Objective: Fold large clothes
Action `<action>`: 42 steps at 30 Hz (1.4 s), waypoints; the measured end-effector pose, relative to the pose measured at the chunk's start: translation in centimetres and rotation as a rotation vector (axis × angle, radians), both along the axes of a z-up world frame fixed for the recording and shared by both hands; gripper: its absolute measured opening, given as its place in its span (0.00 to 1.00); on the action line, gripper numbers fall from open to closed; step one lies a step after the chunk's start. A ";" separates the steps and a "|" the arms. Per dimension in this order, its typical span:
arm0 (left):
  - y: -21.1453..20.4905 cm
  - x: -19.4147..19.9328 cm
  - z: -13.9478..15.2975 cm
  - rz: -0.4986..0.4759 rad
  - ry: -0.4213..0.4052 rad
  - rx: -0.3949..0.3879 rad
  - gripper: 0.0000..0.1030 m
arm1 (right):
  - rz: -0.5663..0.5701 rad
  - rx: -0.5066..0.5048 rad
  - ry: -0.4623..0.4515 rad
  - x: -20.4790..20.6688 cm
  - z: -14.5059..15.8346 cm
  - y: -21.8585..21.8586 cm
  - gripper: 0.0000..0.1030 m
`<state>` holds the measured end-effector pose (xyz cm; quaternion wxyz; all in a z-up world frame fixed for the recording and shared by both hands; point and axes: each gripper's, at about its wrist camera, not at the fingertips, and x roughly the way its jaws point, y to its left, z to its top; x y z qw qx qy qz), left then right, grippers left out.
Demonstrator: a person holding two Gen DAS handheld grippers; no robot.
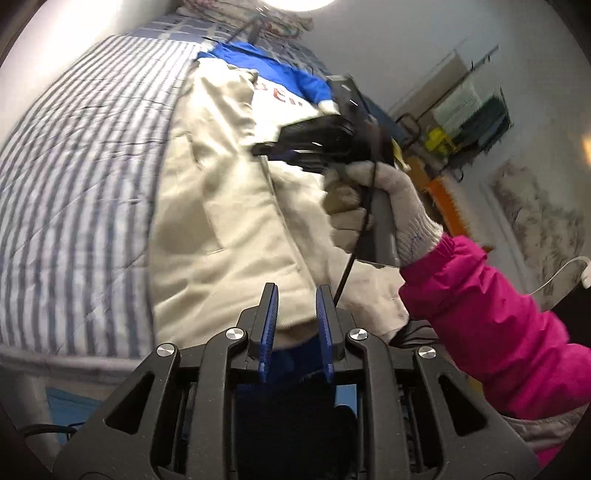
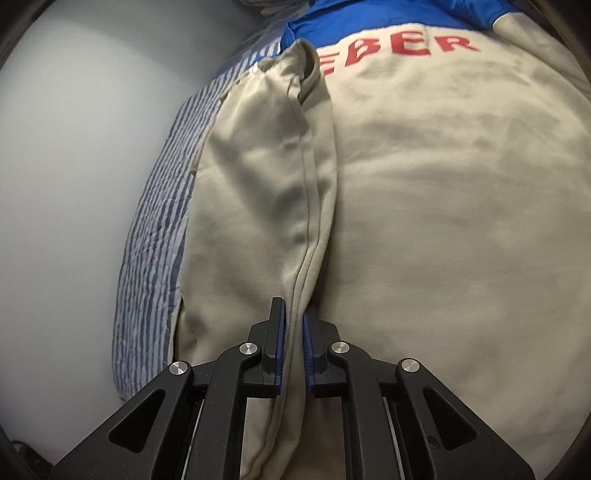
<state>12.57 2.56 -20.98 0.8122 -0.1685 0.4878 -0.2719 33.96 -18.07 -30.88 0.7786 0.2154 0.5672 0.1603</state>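
Note:
A cream sweatshirt (image 1: 229, 206) with a blue top part and red letters lies on the striped bed; it fills the right wrist view (image 2: 443, 221). Its sleeve (image 2: 280, 177) is folded over the body. My right gripper (image 2: 293, 317) is shut on the sleeve's cuff end; it also shows in the left wrist view (image 1: 269, 149), held by a gloved hand over the garment's middle. My left gripper (image 1: 295, 295) hovers at the sweatshirt's lower hem with its jaws apart; blue cloth (image 1: 288, 365) lies low between the fingers, and I cannot tell whether they hold it.
The blue-and-white striped bedspread (image 1: 74, 184) covers the bed, with the bed's edge near the left gripper. A pale wall (image 2: 74, 184) runs along the bed's far side. Pillows (image 1: 258, 18) lie at the head. Shelves and clutter (image 1: 461, 122) stand to the right.

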 end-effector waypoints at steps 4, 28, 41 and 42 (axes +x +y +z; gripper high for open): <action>3.2 -0.5 1.0 0.091 -0.037 0.026 0.18 | 0.032 0.005 -0.026 -2.6 2.4 -1.1 0.29; -1.2 0.9 -7.9 0.003 -0.020 0.308 0.18 | 0.411 -0.295 -0.120 -17.3 -0.4 6.9 0.31; 0.2 4.6 -2.6 0.125 -0.090 0.232 0.18 | 0.223 -0.162 -0.367 -9.6 8.6 3.5 0.31; 0.1 5.1 -2.5 0.130 -0.090 0.229 0.18 | 0.221 -0.174 -0.381 -8.3 9.1 3.7 0.31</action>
